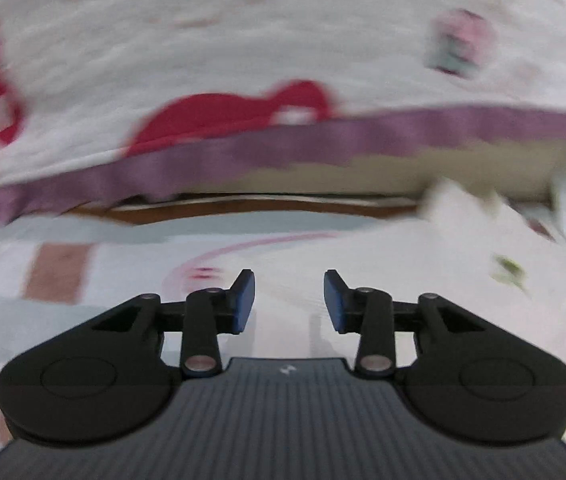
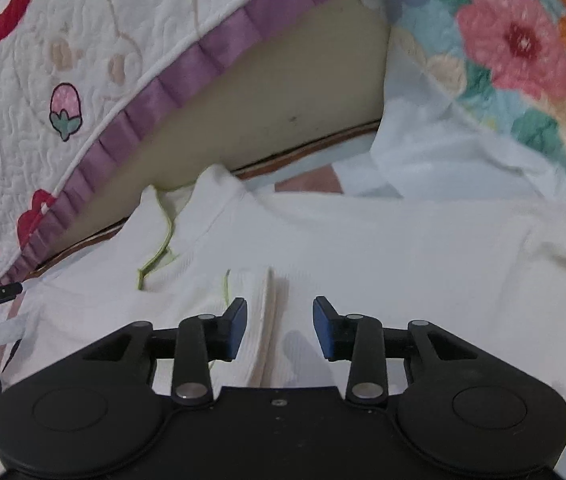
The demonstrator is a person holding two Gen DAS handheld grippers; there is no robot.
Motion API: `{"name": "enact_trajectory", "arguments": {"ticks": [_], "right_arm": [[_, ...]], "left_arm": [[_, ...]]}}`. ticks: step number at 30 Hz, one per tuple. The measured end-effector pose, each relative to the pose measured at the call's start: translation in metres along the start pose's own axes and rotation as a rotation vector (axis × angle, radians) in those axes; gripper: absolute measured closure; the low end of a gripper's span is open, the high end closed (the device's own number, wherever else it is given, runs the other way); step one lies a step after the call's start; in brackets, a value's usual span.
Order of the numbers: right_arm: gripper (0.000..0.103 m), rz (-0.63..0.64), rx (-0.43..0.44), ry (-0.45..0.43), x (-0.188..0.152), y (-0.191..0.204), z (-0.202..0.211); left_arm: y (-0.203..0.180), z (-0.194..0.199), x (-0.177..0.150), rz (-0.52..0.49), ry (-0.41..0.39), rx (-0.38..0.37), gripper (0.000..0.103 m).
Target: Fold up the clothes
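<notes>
With both the left gripper (image 1: 289,300) and right gripper (image 2: 280,328) wide open and empty, the doubled edge (image 2: 269,320) of the white ribbed knit garment (image 2: 383,264) is best pinched through all layers.

— Is there any text or number that can be read here?
— No, none. The left gripper (image 1: 289,300) has only a small white mark on its ribbed body, too small to read as a letter.
</notes>
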State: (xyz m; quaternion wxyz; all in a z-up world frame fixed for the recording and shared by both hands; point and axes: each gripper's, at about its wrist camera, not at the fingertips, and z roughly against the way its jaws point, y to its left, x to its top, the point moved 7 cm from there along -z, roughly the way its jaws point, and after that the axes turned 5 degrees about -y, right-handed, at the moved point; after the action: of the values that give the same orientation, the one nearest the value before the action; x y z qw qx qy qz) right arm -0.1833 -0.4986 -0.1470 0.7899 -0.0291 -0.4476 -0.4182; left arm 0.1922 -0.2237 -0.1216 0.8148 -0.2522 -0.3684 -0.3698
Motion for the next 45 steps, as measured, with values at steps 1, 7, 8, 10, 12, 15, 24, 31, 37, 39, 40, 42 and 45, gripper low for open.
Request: {"name": "enact_trajectory", "arguments": {"ticks": [1, 7, 8, 10, 12, 15, 24, 31, 37, 39, 40, 42, 45], "right_arm": [[0.059, 0.004, 0.009, 0.000, 0.001, 0.002, -0.004], [0.053, 0.027, 0.061, 0.002, 0.006, 0.011, -0.025], [0.053, 0.031, 0.070, 0.003, 0.007, 0.013, -0.029], [0.053, 0.074, 0.101, 0.046, 0.004, 0.020, -0.038], [0.053, 0.156, 0.101, 0.103, -0.005, 0.026, -0.046], [0.051, 0.239, 0.075, 0.138, -0.016, 0.028, -0.054], [0.091, 0.377, 0.130, 0.067, -0.019, 0.049, -0.044], [0.092, 0.371, 0.099, -0.138, 0.009, 0.054, 0.003], [0.089, 0.364, 0.026, -0.092, 0.018, 0.040, -0.016], [0.078, 0.353, -0.054, -0.040, 0.011, 0.025, -0.035], [0.079, 0.354, -0.085, -0.015, 0.007, 0.019, -0.042], [0.074, 0.334, -0.154, 0.023, 0.002, 0.009, -0.047], [0.069, 0.188, -0.166, 0.018, 0.007, -0.002, -0.035]], "left_arm": [[-0.013, -0.004, -0.002, -0.030, 0.009, -0.037, 0.060], [-0.048, -0.045, -0.013, -0.147, 0.124, -0.106, 0.056], [-0.049, -0.051, -0.012, -0.162, 0.147, -0.128, 0.055], [-0.046, -0.059, -0.013, -0.184, 0.198, -0.179, 0.048], [-0.040, -0.063, -0.016, -0.213, 0.240, -0.243, 0.044], [-0.039, -0.063, -0.024, -0.297, 0.227, -0.267, 0.043], [-0.067, -0.057, -0.038, -0.437, 0.194, -0.276, 0.064], [-0.069, -0.036, -0.023, -0.379, 0.089, -0.169, 0.103], [-0.071, -0.039, -0.028, -0.359, 0.080, -0.075, 0.083], [-0.071, -0.034, -0.032, -0.317, 0.088, -0.081, 0.061], [-0.070, -0.031, -0.034, -0.296, 0.091, -0.085, 0.058], [-0.066, -0.018, -0.038, -0.251, 0.084, -0.094, 0.049], [-0.067, -0.005, -0.049, -0.192, 0.113, -0.123, 0.045]]}}
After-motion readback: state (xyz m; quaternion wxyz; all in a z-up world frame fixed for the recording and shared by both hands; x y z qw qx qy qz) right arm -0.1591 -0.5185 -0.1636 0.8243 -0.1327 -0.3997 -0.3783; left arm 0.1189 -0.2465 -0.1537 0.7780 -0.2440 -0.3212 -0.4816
